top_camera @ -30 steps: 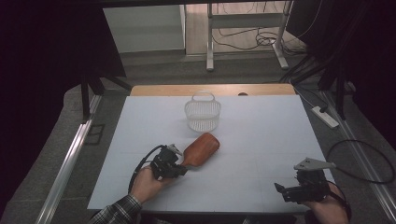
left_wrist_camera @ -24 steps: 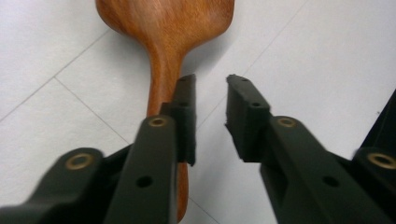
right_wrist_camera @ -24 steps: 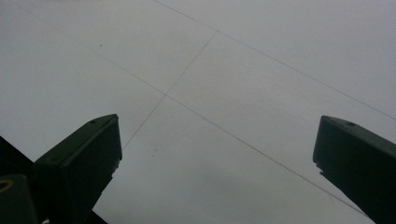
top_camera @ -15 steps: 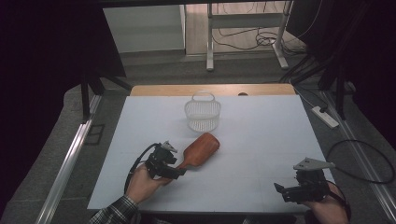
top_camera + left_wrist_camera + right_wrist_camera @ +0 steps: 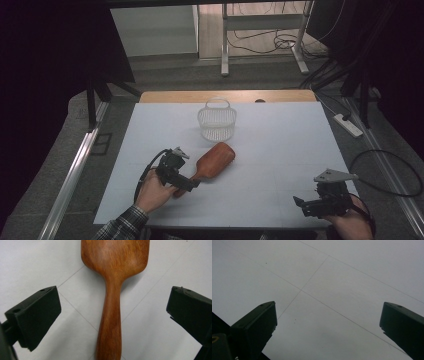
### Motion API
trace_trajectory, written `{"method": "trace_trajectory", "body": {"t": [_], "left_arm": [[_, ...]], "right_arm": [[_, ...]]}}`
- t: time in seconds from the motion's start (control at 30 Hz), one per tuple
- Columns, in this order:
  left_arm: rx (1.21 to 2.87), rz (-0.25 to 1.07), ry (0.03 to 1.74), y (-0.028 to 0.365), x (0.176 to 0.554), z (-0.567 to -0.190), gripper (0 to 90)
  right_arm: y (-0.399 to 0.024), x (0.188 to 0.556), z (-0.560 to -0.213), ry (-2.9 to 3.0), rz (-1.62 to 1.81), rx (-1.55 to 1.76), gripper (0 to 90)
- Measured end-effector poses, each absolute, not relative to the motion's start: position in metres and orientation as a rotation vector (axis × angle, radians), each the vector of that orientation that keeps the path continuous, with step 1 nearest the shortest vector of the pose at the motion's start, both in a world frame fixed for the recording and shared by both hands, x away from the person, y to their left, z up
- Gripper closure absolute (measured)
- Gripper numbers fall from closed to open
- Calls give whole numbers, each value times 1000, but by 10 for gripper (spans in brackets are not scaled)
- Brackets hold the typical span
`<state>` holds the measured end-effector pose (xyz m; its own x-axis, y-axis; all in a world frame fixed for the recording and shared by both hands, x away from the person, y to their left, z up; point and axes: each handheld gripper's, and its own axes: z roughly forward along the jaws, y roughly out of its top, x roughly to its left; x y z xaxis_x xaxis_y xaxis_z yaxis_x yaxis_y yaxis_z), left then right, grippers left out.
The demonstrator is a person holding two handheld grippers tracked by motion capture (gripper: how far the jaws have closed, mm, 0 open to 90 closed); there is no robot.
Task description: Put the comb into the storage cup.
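Two claws stand open. Left claw (image 5: 112, 315), jaws just opened, straddles the handle of the wooden brush (image 5: 214, 162) lying near-left on the surface (image 5: 280, 150), below the basket (image 5: 217, 122). Right claw (image 5: 327, 322) holds nothing. Risk: withdrawing skewed could snag and drag the handle.

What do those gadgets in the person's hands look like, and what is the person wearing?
Both the left gripper and right gripper are black with blocky square pads. A black cable loops from the left; a grey three-cornered plate tops the right. A plaid sleeve covers the left forearm.
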<state>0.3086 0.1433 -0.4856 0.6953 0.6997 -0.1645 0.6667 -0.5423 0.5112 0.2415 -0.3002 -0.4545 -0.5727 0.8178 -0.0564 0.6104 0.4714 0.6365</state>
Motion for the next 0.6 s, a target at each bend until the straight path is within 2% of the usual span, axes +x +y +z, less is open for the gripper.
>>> {"method": "trace_trajectory", "body": {"t": [0.27, 0.6], "left_arm": [[2381, 111, 1031, 138, 313, -494, 0], [2426, 77, 1018, 128, 316, -511, 0]], "right_arm": [[-300, 242, -455, 2373, 813, 1202, 10], [-300, 242, -455, 2376, 811, 1202, 10]]}}
